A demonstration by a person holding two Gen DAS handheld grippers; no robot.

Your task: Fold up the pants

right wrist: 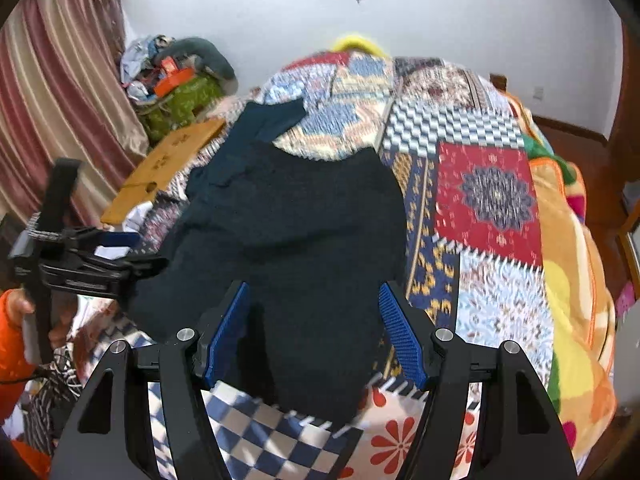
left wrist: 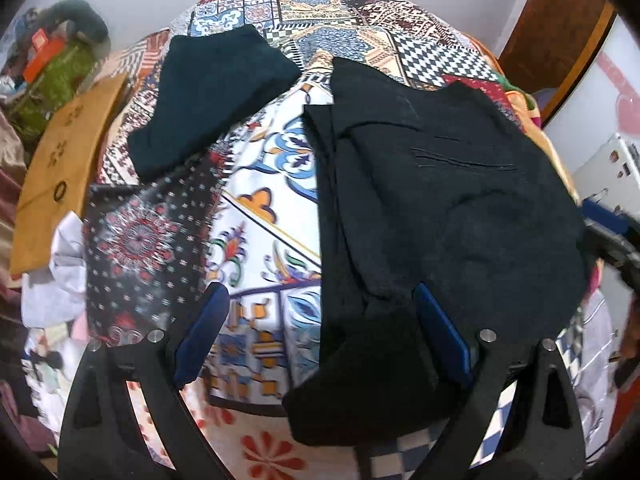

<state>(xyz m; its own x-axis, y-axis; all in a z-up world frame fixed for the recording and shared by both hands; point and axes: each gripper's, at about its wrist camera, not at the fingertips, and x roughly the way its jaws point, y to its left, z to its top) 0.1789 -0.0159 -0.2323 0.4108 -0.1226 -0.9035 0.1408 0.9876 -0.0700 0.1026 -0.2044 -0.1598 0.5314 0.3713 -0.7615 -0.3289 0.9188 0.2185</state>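
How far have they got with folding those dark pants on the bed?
Partly done, it seems. A dark folded piece lies apart on the patchwork bedspread; it may be already finished. The black pants nearer the camera are bunched and layered but not a neat stack. Nothing is in hand: the left gripper and right gripper both stand open above the cloth. Squaring up and the last folds look left.

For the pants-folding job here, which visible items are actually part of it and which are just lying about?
Part of the job:
- black pants spread on the patchwork bedspread
- left gripper, open
- right gripper, open

Lying about:
- folded dark teal garment
- wooden board
- clutter pile with a green bag
- striped curtain
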